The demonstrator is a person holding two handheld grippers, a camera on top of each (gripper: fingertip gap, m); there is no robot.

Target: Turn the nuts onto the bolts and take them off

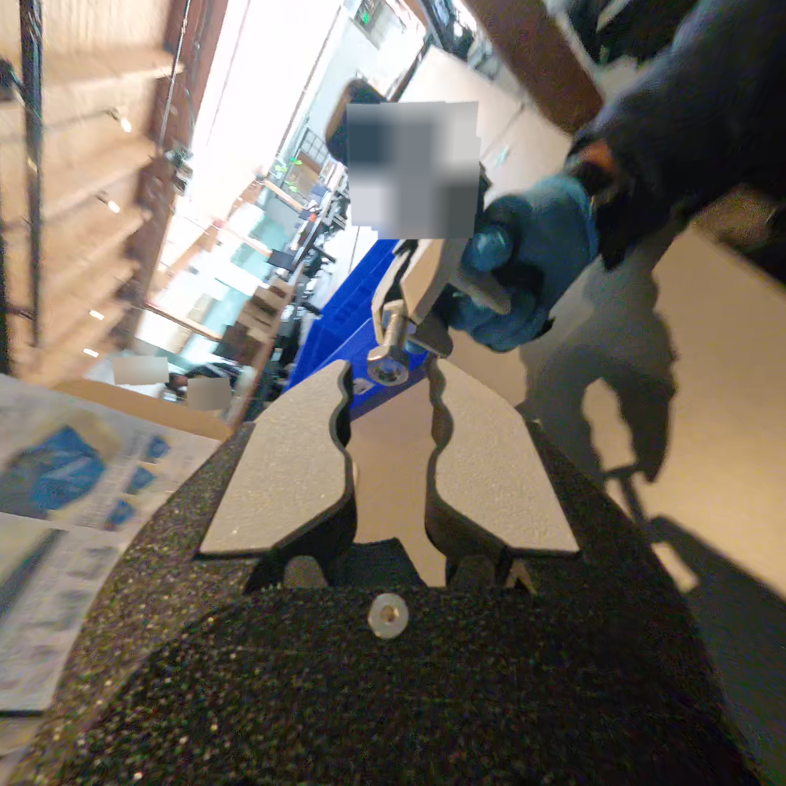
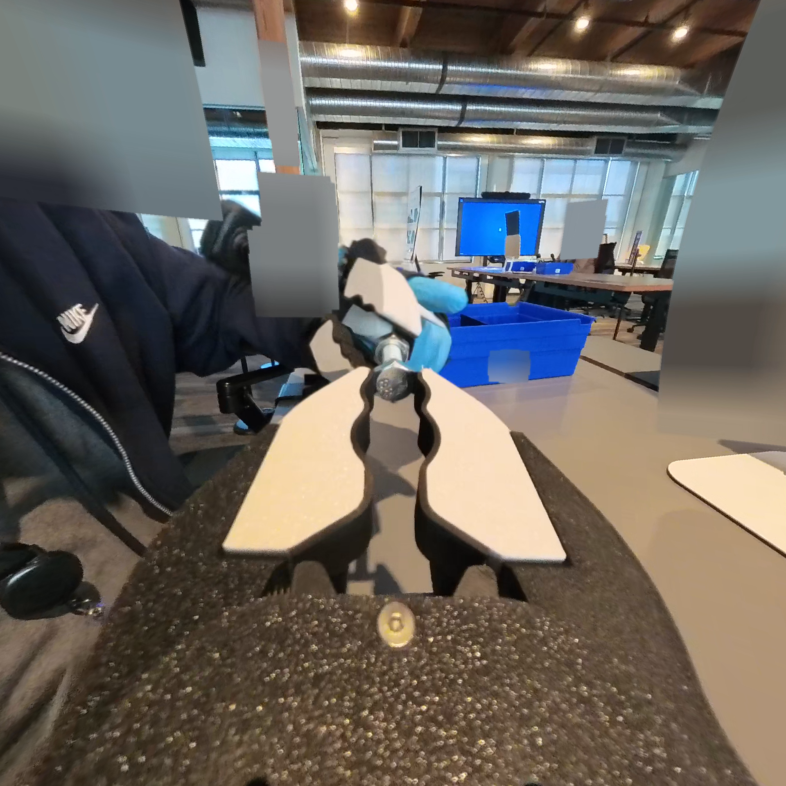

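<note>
Between the two grippers, the bolt (image 2: pixel 389 385) is spanning: right gripper (image 2: pixel 391 383) clamping its hex head, left gripper (image 1: pixel 389 370) closing around the nut (image 1: pixel 388 368) at its tips.

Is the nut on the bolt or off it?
On. The nut sits on the tip of the bolt, and the bolt's end shows inside its hole. How tight it is, I cannot tell.

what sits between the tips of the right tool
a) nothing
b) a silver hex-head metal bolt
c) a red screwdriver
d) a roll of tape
b: the silver hex-head metal bolt sits between the tips of the right tool, its head facing the camera.
</note>
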